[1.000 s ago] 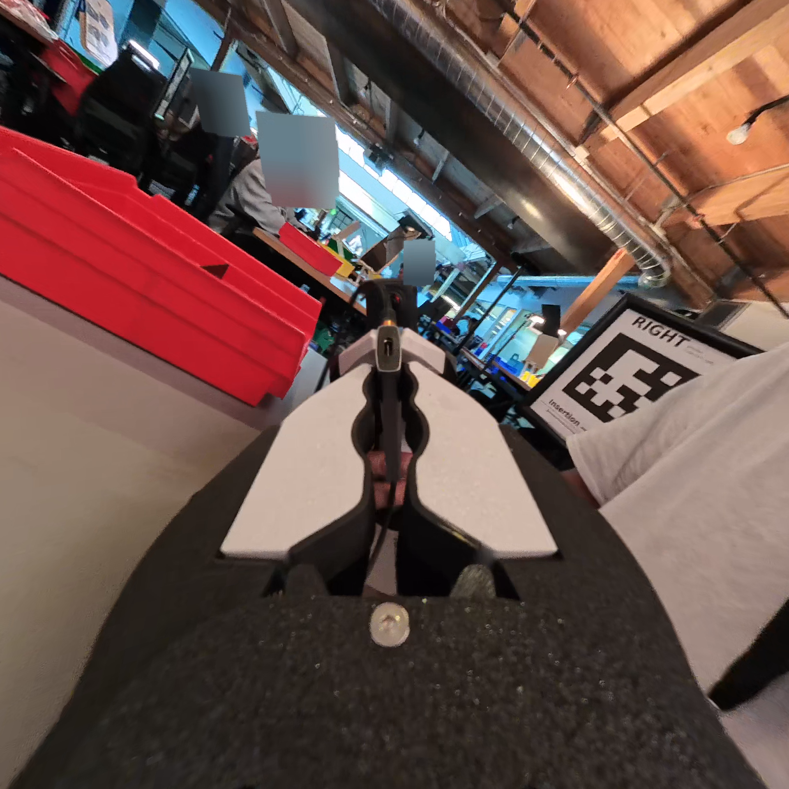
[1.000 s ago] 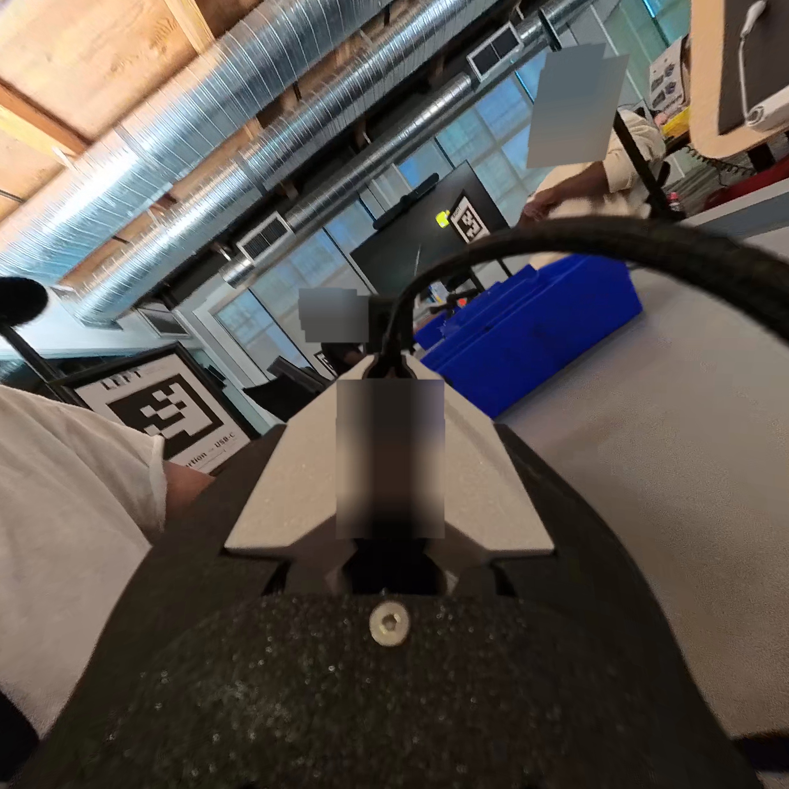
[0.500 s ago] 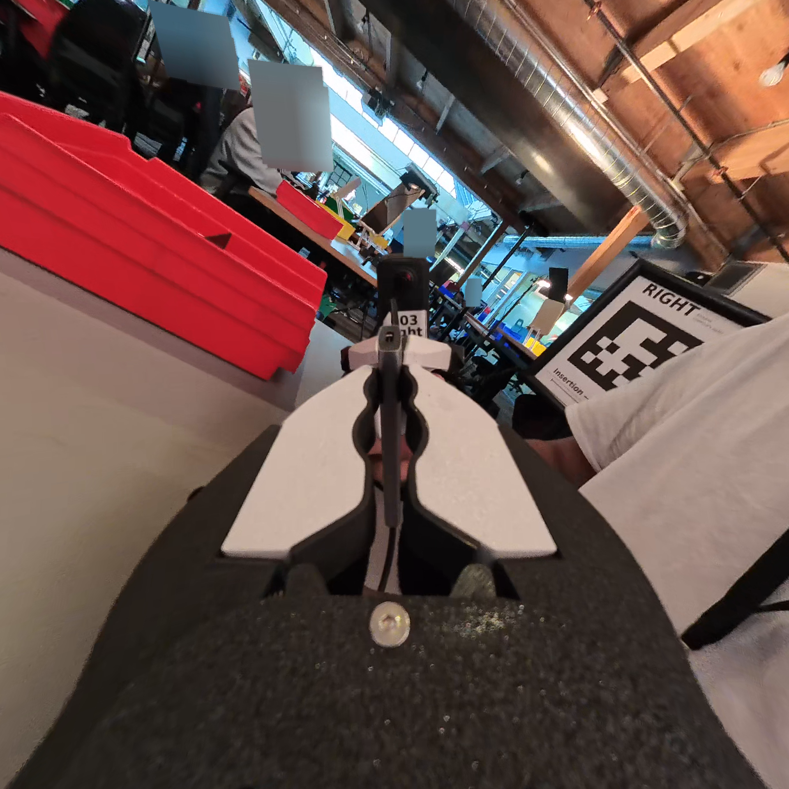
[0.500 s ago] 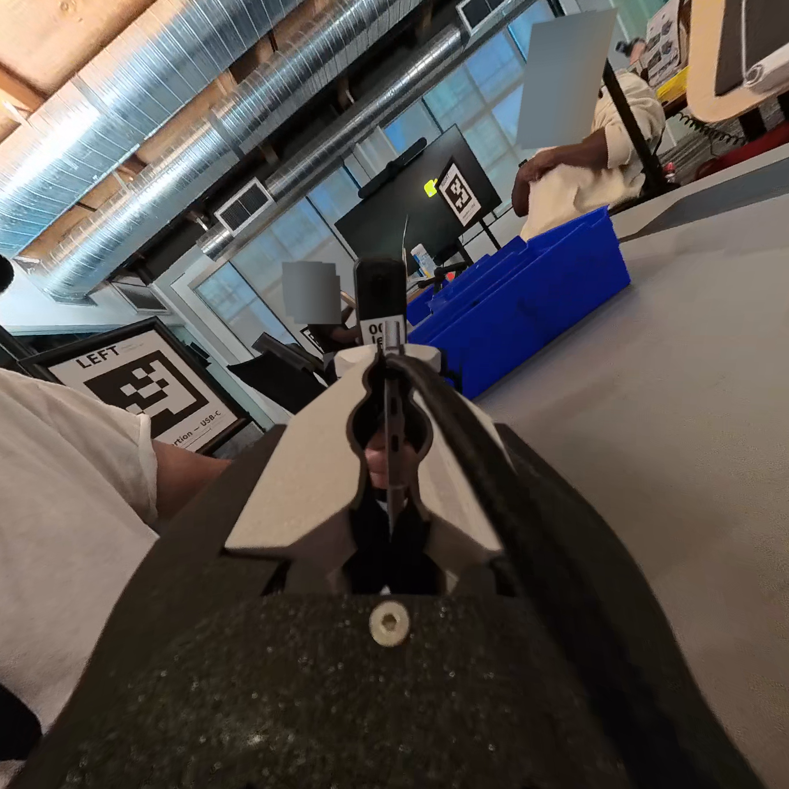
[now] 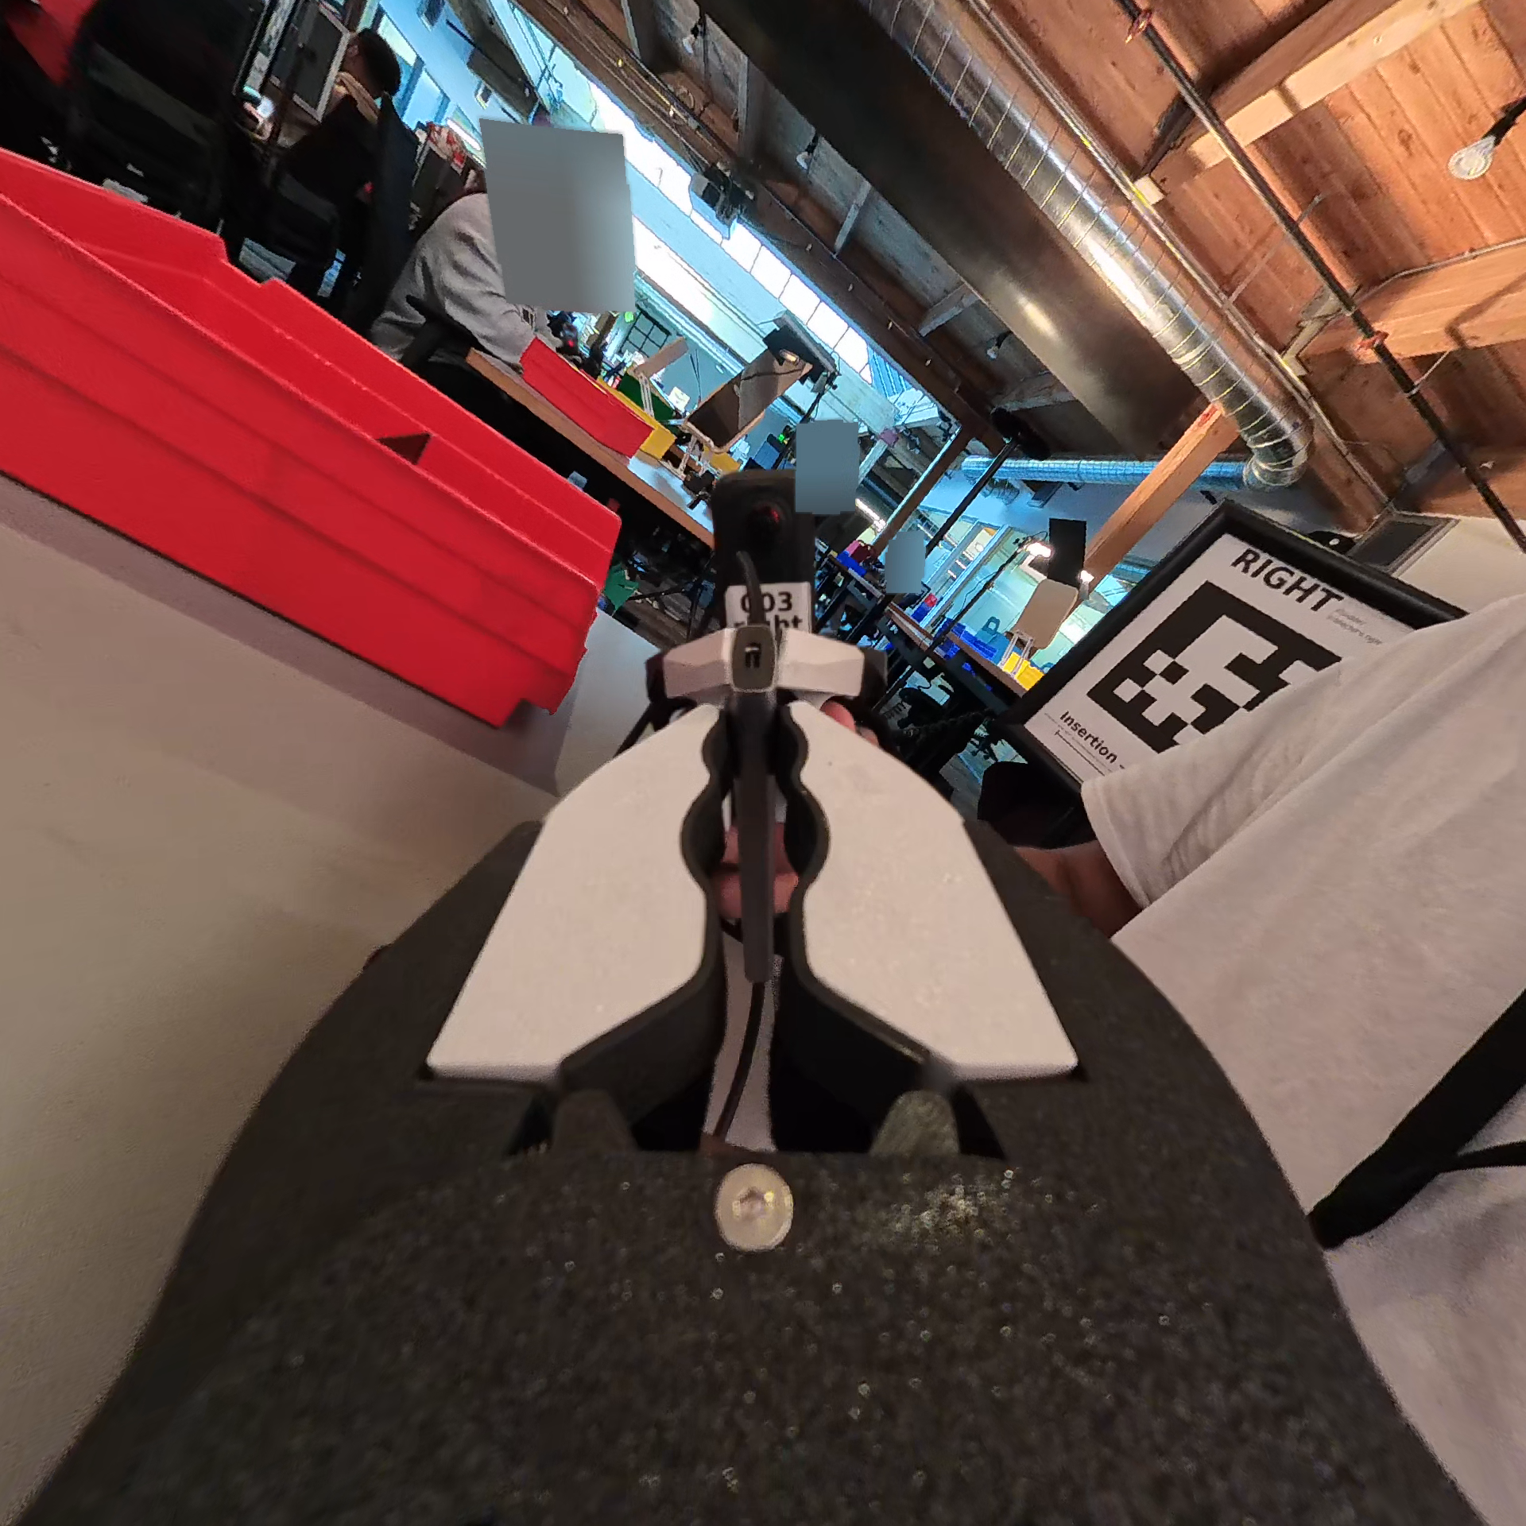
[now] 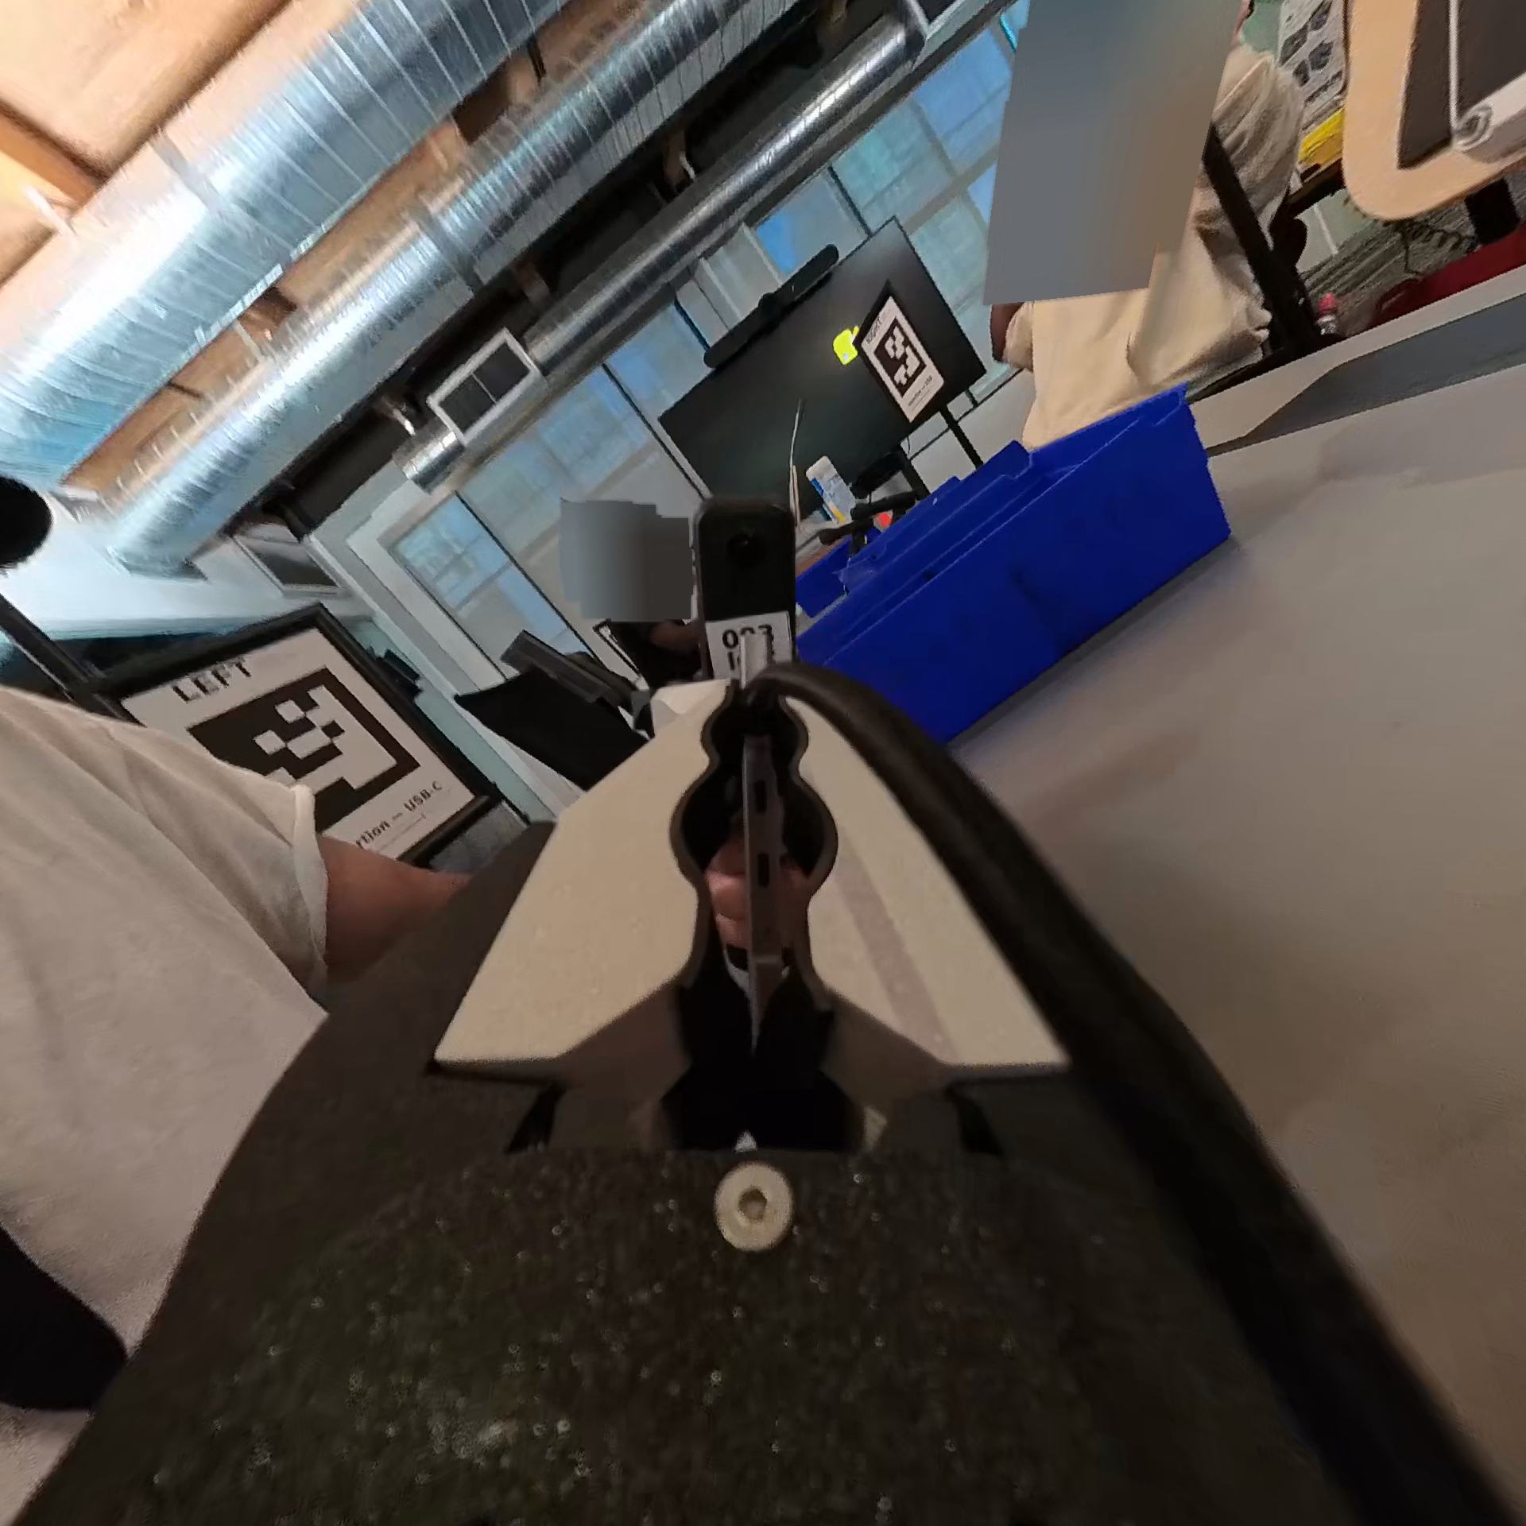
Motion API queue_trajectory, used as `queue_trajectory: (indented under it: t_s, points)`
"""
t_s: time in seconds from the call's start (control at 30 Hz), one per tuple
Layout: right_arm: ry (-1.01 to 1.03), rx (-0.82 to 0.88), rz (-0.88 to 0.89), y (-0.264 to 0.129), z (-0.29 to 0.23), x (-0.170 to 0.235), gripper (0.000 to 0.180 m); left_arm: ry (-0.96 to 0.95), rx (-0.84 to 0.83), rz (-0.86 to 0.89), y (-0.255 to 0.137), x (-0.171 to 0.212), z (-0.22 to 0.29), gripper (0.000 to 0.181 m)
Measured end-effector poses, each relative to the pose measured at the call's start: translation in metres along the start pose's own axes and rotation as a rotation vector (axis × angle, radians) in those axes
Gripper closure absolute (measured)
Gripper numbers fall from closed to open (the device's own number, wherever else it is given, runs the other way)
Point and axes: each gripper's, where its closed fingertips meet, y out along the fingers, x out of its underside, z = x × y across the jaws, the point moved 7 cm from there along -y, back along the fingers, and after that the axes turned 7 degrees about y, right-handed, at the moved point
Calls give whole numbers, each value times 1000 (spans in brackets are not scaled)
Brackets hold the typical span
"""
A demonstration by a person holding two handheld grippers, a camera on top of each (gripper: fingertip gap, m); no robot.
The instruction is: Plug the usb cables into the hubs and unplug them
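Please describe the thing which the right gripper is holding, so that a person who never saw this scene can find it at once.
Start from the blue bins on the grey table, then come nearer to the right gripper. Clamped edge-on between its pale fingers is a thin grey hub. Unlike the thick black cable arching beside it, it is flat, rigid and has small slots along its edge.

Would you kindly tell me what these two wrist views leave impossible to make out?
- Left wrist view: the plug tip of the cable, hidden by the right gripper.
- Right wrist view: whether the hub has a plug seated, hidden by the gripper fingers.
- Both views: faces, masked by blur patches.
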Motion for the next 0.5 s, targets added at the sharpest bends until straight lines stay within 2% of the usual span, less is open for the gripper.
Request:
queue_trajectory:
  t_s: [0.03, 0.13, 0.5]
  points:
    - [-23, 1, -19, 0, -1, -1, 180, 5, 3, -3, 0, 0, 1, 172]
    - [-35, 26, -68, 1, -2, -1, 176, 50, -12, -36, -1, -1, 1, 172]
    - [-55, 99, -37, 5, -6, 1, 177, 12, -11, 5, -5, -1, -2, 172]
